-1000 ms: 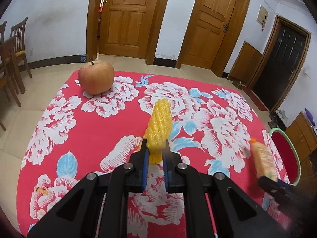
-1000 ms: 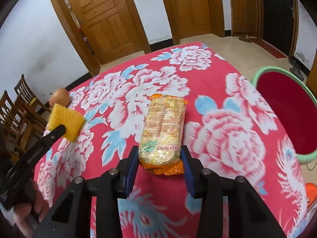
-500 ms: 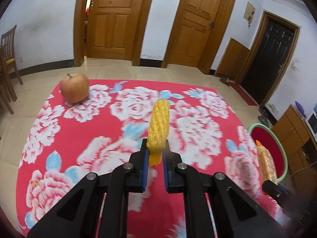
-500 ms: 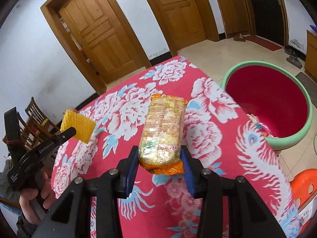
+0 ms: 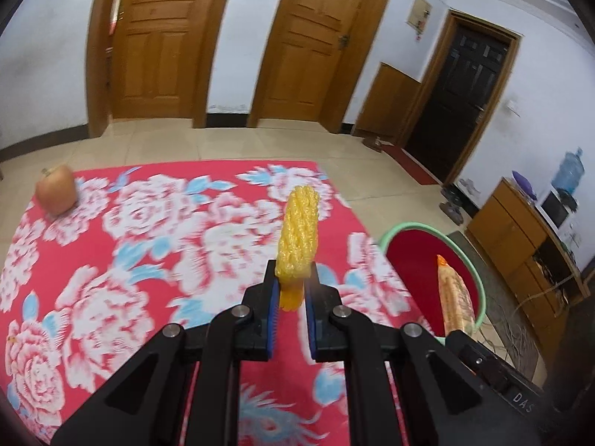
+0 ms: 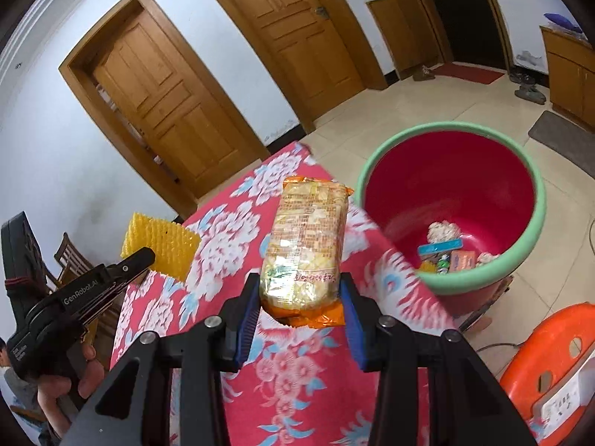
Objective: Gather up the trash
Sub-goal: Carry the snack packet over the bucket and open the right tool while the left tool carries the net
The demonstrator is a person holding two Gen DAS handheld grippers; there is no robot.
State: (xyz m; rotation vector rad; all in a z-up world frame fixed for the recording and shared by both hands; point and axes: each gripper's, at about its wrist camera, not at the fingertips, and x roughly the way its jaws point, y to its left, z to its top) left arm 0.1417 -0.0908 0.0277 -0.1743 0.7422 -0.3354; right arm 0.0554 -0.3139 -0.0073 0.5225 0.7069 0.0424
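My left gripper (image 5: 291, 290) is shut on a yellow foam fruit net (image 5: 298, 236), which sticks up above the red flowered tablecloth (image 5: 148, 252). My right gripper (image 6: 299, 297) is shut on a snack packet (image 6: 306, 245) with orange ends, held above the table's right edge. Beside the table on the floor stands a red bin (image 6: 452, 200) with a green rim, with several scraps at its bottom. In the left wrist view the snack packet (image 5: 453, 297) hangs in front of the bin (image 5: 435, 245). The right wrist view shows the foam net (image 6: 160, 245) in the left gripper (image 6: 137, 260), held by a hand.
An apple (image 5: 55, 189) sits at the table's far left corner. An orange plastic stool (image 6: 554, 353) stands right of the bin. Wooden doors (image 5: 156, 41) line the far wall, a cabinet (image 5: 520, 238) stands at the right, chairs (image 6: 70, 260) at the left.
Both grippers have swung right with their loads, from over the table's middle toward its right edge. The bin has come fully into view and the apple has slid to the far left.
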